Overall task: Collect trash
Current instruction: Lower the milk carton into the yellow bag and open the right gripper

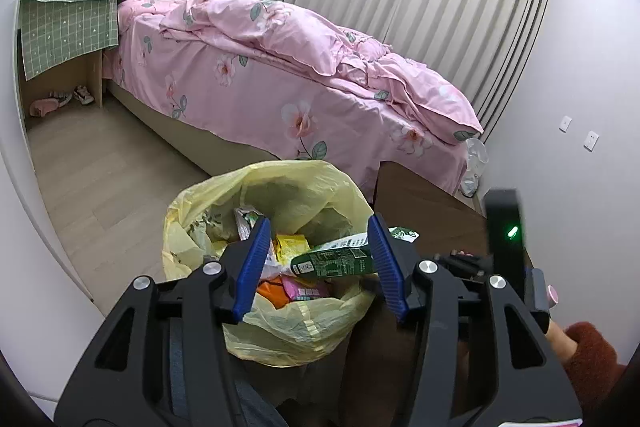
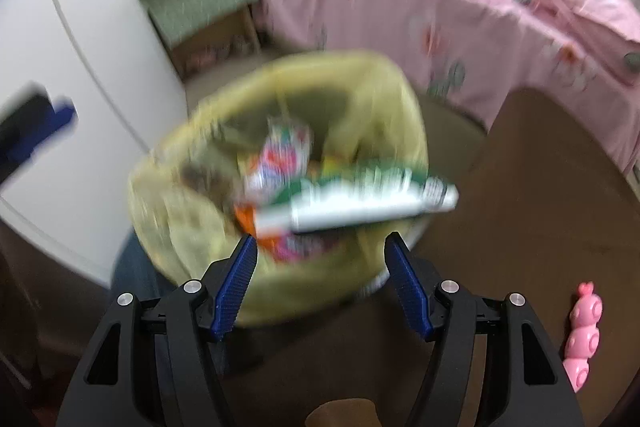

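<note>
Hovering with jaws apart and empty, two grippers, left gripper (image 1: 318,267) and right gripper (image 2: 320,281), over one yellow trash bag (image 1: 208,227) of wrappers, one green packet (image 1: 334,261) lying across its mouth, beside one brown table (image 1: 432,211).

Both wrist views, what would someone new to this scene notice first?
The yellow trash bag in the foreground, stuffed with bright wrappers, a green packet lying across its mouth. Behind it, the bed with the rumpled pink floral duvet fills the room's middle. Both pairs of blue fingers stand open, holding nothing.
</note>
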